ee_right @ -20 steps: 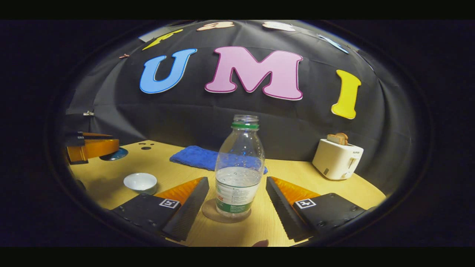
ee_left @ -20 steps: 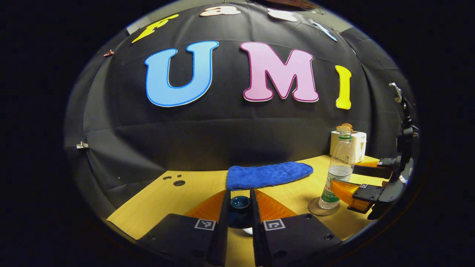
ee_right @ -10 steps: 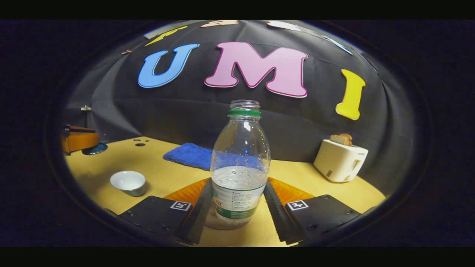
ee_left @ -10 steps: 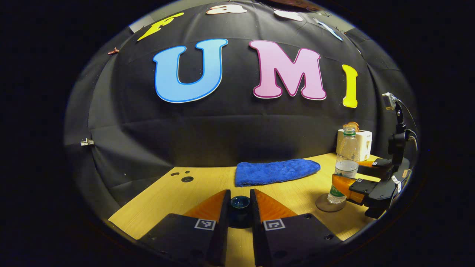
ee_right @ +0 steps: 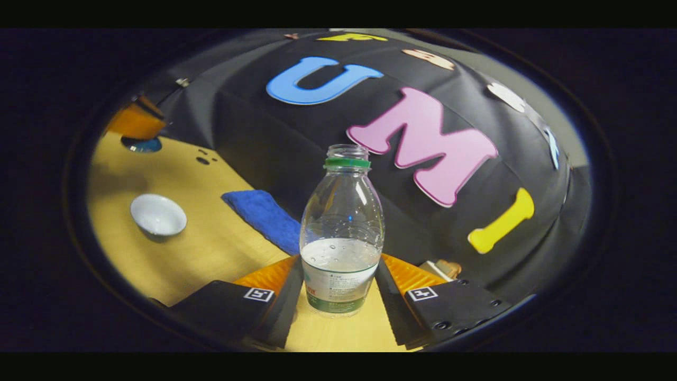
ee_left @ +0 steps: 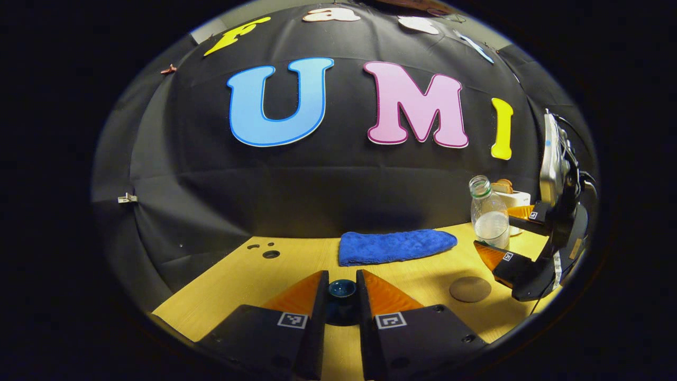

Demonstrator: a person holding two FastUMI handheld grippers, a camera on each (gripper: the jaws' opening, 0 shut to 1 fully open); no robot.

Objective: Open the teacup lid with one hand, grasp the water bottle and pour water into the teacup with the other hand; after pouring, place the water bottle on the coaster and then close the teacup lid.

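My left gripper [ee_left: 341,279] is shut on the dark blue teacup lid [ee_left: 341,290], held above the table; from the right gripper view that lid [ee_right: 142,144] and the left gripper [ee_right: 136,123] sit at the far left. The white teacup [ee_right: 157,214] stands uncovered on the table. My right gripper [ee_right: 338,271] is shut on the uncapped water bottle [ee_right: 341,233], about half full. In the left gripper view the bottle [ee_left: 489,219] hangs in the right gripper [ee_left: 503,233], above and behind the bare round coaster [ee_left: 470,289].
A blue cloth [ee_left: 396,246] lies along the back of the wooden table [ee_left: 227,275]. A white toaster [ee_left: 512,198] with toast stands at the back right, behind the bottle. Small holes [ee_left: 271,254] mark the table's far left.
The right gripper closed on the bottle and lifted it off the coaster, and its view is now rolled sideways. The left gripper still holds the lid and has barely shifted.
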